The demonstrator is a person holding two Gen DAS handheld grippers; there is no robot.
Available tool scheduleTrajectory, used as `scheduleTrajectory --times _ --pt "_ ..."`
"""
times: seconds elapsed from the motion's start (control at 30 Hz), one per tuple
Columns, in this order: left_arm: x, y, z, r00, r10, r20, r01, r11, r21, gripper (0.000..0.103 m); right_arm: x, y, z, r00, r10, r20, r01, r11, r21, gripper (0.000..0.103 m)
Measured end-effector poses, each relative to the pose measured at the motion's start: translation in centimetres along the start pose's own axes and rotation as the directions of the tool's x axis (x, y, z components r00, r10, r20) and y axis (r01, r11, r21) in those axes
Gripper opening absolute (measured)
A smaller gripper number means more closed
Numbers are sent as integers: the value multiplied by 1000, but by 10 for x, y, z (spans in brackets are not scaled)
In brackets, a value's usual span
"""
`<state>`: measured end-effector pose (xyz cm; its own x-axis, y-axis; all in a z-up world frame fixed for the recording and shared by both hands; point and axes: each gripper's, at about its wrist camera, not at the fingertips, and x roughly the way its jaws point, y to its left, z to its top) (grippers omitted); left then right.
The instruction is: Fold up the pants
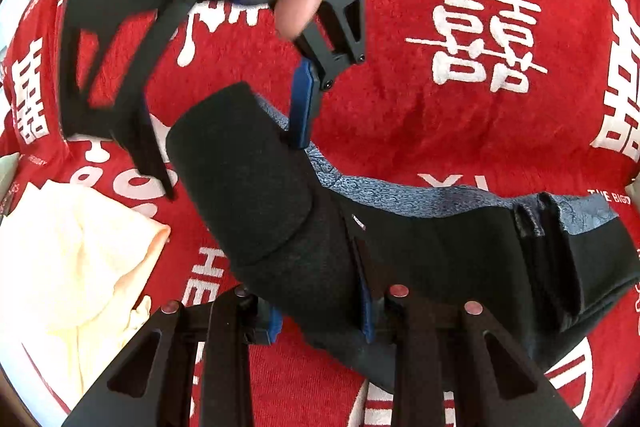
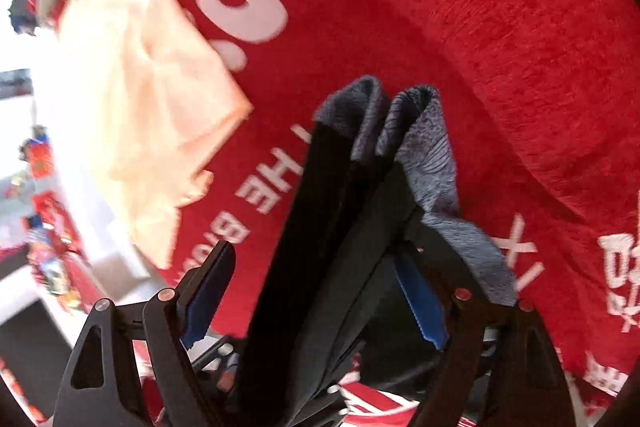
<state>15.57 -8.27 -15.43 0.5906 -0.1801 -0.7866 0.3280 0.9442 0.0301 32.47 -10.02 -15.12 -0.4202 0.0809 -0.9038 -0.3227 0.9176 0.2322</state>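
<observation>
Left wrist view: your left gripper (image 1: 320,319) pinches the folded pants (image 1: 360,239), keeping the layers together above the red cloth (image 1: 440,131).
Cream garment (image 1: 72,247): lies apart at left.
Right gripper (image 2: 316,295): you hold its jaws wide, straddling the pants without pressing, seemingly after letting go.
</observation>
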Motion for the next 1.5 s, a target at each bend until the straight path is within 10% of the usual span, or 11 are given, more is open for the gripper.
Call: scheduleTrajectory --times 0.07,0.13,0.23,0.53,1.13,1.5 --pt "-2 -2 0 1000 -2 2 2 1000 -3 31 3 2 -2 997 -74 1 74 997 -14 83" --pt "-3 -4 0 1000 -13 -2 13 1000 -3 31 3 -4 -8 996 -89 11 89 996 -3 36" --pt "-10 -13 1 1000 -29 11 29 999 17 31 -7 -20 -23 995 -67 76 65 998 22 18" --pt "-50 -58 24 992 -109 70 103 990 94 31 -62 -92 -91 926 174 336 -219 971 99 16" --pt "-112 -235 32 936 -350 20 317 869 379 31 -83 -258 -338 593 300 747 -627 754 195 16" --pt "-79 -349 -21 923 -340 -179 383 768 514 31 7 -342 -425 591 228 774 -682 653 329 16"
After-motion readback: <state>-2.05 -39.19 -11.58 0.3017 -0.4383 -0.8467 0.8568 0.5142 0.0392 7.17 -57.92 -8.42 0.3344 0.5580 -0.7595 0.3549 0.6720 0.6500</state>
